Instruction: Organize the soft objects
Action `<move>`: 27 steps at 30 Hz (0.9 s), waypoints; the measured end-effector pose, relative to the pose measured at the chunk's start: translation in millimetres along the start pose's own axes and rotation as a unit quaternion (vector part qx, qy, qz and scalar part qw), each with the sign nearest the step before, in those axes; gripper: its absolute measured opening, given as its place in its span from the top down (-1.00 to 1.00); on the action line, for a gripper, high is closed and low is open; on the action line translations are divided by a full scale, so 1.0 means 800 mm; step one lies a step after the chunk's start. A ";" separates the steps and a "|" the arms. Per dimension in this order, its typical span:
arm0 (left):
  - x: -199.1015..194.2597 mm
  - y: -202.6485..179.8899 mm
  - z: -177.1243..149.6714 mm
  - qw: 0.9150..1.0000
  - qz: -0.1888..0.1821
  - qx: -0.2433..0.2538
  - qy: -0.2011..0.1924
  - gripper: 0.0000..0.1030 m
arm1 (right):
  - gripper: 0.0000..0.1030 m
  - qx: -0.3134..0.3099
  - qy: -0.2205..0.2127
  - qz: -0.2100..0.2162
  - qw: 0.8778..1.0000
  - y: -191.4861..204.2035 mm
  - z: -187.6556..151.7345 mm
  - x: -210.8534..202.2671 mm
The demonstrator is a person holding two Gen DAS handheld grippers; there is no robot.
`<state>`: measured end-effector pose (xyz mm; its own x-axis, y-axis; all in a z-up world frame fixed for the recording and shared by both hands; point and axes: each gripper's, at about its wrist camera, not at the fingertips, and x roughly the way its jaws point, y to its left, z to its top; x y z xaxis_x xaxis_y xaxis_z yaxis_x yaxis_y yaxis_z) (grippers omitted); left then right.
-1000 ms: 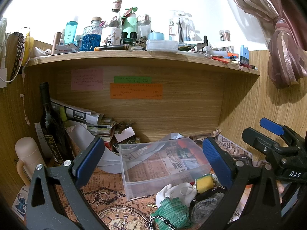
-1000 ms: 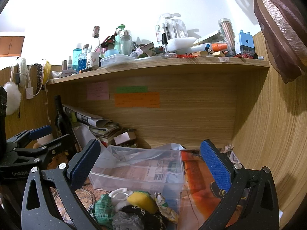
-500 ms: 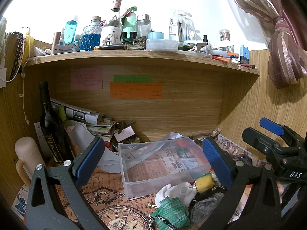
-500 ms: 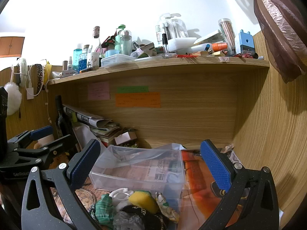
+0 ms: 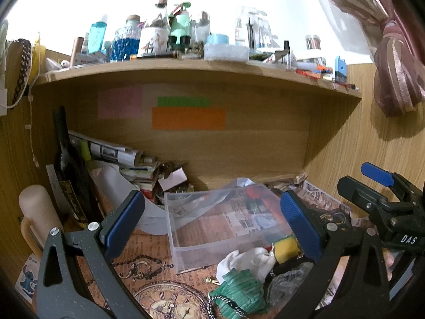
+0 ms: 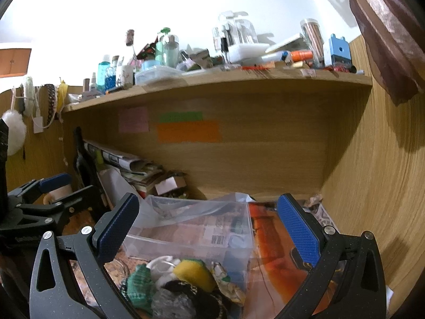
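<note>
A heap of soft things lies on the desk in front of a clear plastic box (image 5: 225, 220): a green knit piece (image 5: 240, 293), a white cloth (image 5: 245, 260), a yellow sponge (image 5: 285, 247) and a grey piece (image 5: 288, 281). The right wrist view shows the same box (image 6: 191, 228), yellow sponge (image 6: 194, 271) and green piece (image 6: 139, 284). The box holds nothing soft that I can see. My left gripper (image 5: 212, 223) is open and empty above the heap. My right gripper (image 6: 207, 224) is open and empty, also over the heap and box.
A dark wine bottle (image 5: 70, 164), stacked newspapers (image 5: 114, 154) and a cream flask (image 5: 37, 212) crowd the left. A cluttered shelf (image 5: 186, 66) hangs overhead. Wooden walls close in behind and on the right. A printed mat (image 5: 148, 271) covers the desk.
Both grippers stay open and empty. The right view has tilted and shifted slightly with some blur; the left has barely moved.
</note>
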<state>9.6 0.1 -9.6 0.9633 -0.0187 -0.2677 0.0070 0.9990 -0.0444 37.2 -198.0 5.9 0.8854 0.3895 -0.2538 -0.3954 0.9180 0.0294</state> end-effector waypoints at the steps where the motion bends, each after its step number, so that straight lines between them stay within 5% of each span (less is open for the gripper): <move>1: 0.003 0.002 -0.004 1.000 -0.002 0.000 0.007 -1.00 | -1.00 0.001 0.007 -0.002 1.000 -0.002 -0.003 0.002; 12: 0.052 0.008 -0.065 0.992 -0.022 -0.001 0.121 -0.98 | -1.00 0.001 0.104 -0.026 0.994 -0.036 -0.054 0.027; 18: 0.071 0.003 -0.100 0.982 -0.045 -0.009 0.184 -0.67 | -0.99 0.012 0.139 -0.014 0.990 -0.046 -0.075 0.035; 27: 0.091 -0.013 -0.116 0.971 -0.081 -0.009 0.224 -0.23 | -0.58 0.023 0.159 0.050 0.986 -0.032 -0.075 0.065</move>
<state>54.7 -15.7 -117.7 0.7365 -0.1948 -0.6477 0.1401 0.9808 -0.1358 78.2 -205.8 -66.2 0.7187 0.4417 -0.5371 -0.4583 0.8817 0.1119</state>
